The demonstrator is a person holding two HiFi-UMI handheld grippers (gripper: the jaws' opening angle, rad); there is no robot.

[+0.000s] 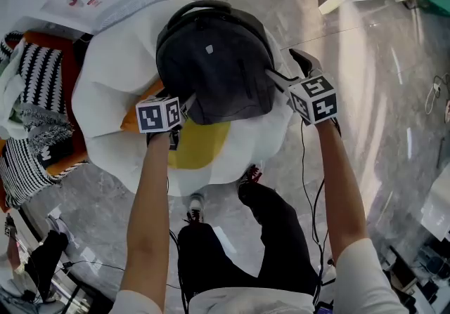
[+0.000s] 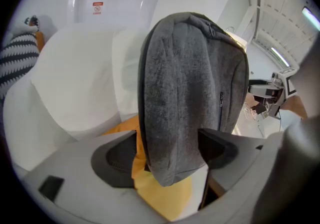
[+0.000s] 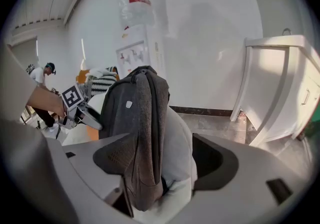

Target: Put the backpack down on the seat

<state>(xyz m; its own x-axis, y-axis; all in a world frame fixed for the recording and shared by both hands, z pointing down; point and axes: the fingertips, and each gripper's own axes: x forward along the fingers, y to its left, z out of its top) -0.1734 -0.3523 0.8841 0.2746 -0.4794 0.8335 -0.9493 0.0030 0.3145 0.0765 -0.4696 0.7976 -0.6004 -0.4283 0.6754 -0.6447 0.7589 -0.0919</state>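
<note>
**Backpack (image 1: pixel 218 60) set on the fried-egg seat (image 1: pixel 112 81) — both grippers spread wide**

Nearest the head camera are the person's dark trousers (image 1: pixel 278 235) and one shoe (image 1: pixel 195 204) on the grey marble floor (image 1: pixel 373 116), with both forearms reaching forward. The left gripper (image 1: pixel 187 105) has its jaws apart. In the left gripper view (image 2: pixel 167 150) the dark grey backpack's lower corner (image 2: pixel 190 92) hangs between the pads: it lies close against the right-hand pad, and a clear gap shows beside the other. The right gripper (image 1: pixel 288 70) also stands with its jaws apart. In the right gripper view (image 3: pixel 165 158) the bag's side edge (image 3: pixel 140 128) lies near the left-hand pad, well clear of the opposite one, so neither tool clamps it.

The backpack stands on its base on the seat, leaning on the white cushion behind, with its carry handle (image 1: pixel 200 7) at the top. The yellow yolk patch (image 1: pixel 200 147) shows just below the bag.

Farther off, a black-and-white striped cushion (image 1: pixel 39 74) lies left of the seat, and a water dispenser (image 3: pixel 135 42) stands against the white wall — a white cabinet (image 3: pixel 280 82) is to its right.
</note>
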